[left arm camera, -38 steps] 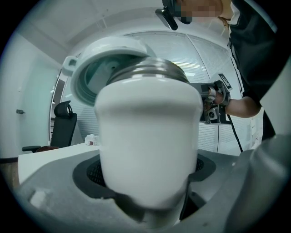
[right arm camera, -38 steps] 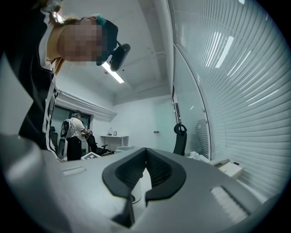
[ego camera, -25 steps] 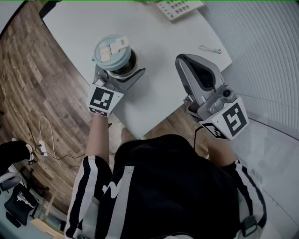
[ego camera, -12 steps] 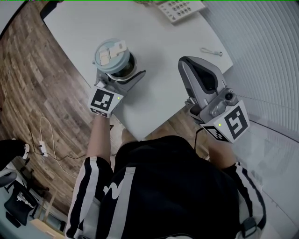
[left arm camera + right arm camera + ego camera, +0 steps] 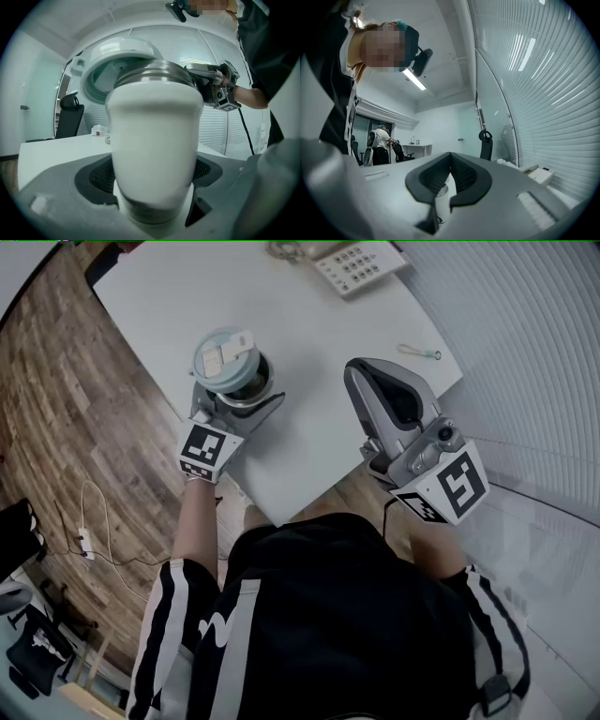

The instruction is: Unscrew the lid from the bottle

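Note:
A white bottle (image 5: 246, 382) stands near the white table's (image 5: 309, 324) left edge, its dark mouth partly showing. The pale round lid (image 5: 223, 352) lies askew over the steel neck (image 5: 154, 77), tilted up and toward the far left. My left gripper (image 5: 234, 401) is shut on the bottle's body (image 5: 154, 154), which fills the left gripper view. The right gripper (image 5: 367, 371) hovers over the table's right front part, well apart from the bottle. Its jaws are shut with nothing between them (image 5: 450, 158).
A desk phone (image 5: 361, 259) lies at the table's far edge. A small clip-like item (image 5: 419, 352) rests near the right edge. Wooden floor (image 5: 66, 409) with cables (image 5: 89, 535) lies to the left, window blinds (image 5: 525, 352) to the right.
The right gripper has drifted slightly left over the table, still shut. The left gripper keeps its hold on the bottle, and the lid stays askew.

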